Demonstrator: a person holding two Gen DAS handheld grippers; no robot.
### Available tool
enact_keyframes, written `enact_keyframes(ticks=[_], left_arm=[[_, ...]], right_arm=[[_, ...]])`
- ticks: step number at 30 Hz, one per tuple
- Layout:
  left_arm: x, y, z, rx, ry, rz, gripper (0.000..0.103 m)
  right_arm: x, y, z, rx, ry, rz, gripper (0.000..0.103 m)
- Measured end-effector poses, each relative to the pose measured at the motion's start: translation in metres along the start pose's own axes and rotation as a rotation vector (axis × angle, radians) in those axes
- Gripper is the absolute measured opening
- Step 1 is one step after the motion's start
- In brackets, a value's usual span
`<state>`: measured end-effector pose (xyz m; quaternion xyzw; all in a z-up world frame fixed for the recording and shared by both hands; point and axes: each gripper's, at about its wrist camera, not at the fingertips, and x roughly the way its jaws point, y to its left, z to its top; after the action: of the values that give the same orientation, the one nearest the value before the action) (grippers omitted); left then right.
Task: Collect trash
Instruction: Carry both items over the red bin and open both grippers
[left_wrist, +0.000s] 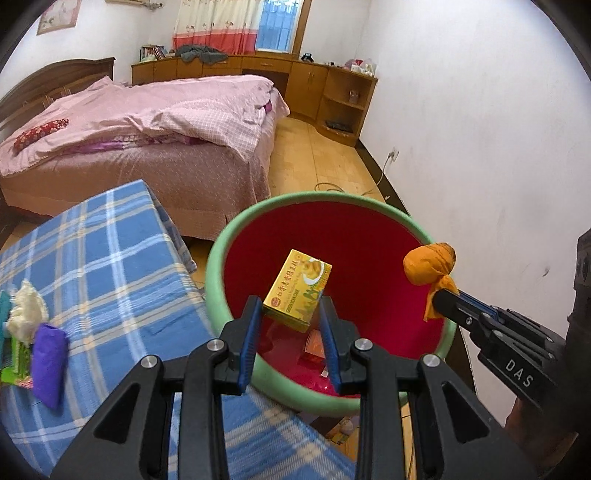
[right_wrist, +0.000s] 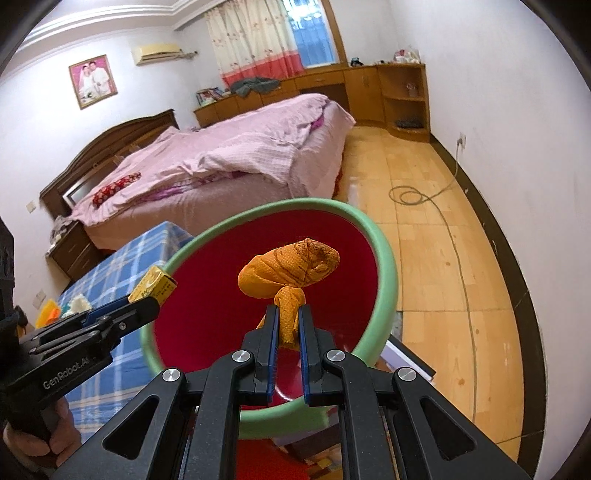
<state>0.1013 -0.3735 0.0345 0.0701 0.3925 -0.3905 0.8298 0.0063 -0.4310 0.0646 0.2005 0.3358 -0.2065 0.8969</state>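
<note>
My left gripper (left_wrist: 290, 310) is shut on a yellow box (left_wrist: 297, 290) and holds it over the red bin with a green rim (left_wrist: 218, 254). My right gripper (right_wrist: 287, 317) is shut on the tail of a knotted orange bundle (right_wrist: 288, 271) and holds it over the same bin (right_wrist: 388, 258). In the left wrist view the orange bundle (left_wrist: 430, 267) hangs by the bin's right rim. In the right wrist view the yellow box (right_wrist: 153, 286) shows at the bin's left rim. Some small packets (left_wrist: 316, 345) lie at the bin's bottom.
A table with a blue plaid cloth (left_wrist: 110, 258) stands left of the bin, with a purple pouch (left_wrist: 48, 363), a crumpled white wad (left_wrist: 26, 310) and a green packet (left_wrist: 13, 363) on it. A bed (left_wrist: 147, 129) is behind. A cable (right_wrist: 454, 236) lies on the wooden floor.
</note>
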Motion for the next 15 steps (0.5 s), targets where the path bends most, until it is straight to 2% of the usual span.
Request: enact_keyframes(ticks=[7, 15], left_arm=[[0.022, 0.005, -0.006, -0.024, 0.050, 0.006, 0.031], [0.026, 0.002, -0.007, -0.019, 0.043, 0.009, 0.031]], right_arm=[[0.017, -0.011, -0.007, 0.045, 0.028, 0.024, 0.012], [0.023, -0.020, -0.009, 0.076, 0.034, 0.033, 0.012]])
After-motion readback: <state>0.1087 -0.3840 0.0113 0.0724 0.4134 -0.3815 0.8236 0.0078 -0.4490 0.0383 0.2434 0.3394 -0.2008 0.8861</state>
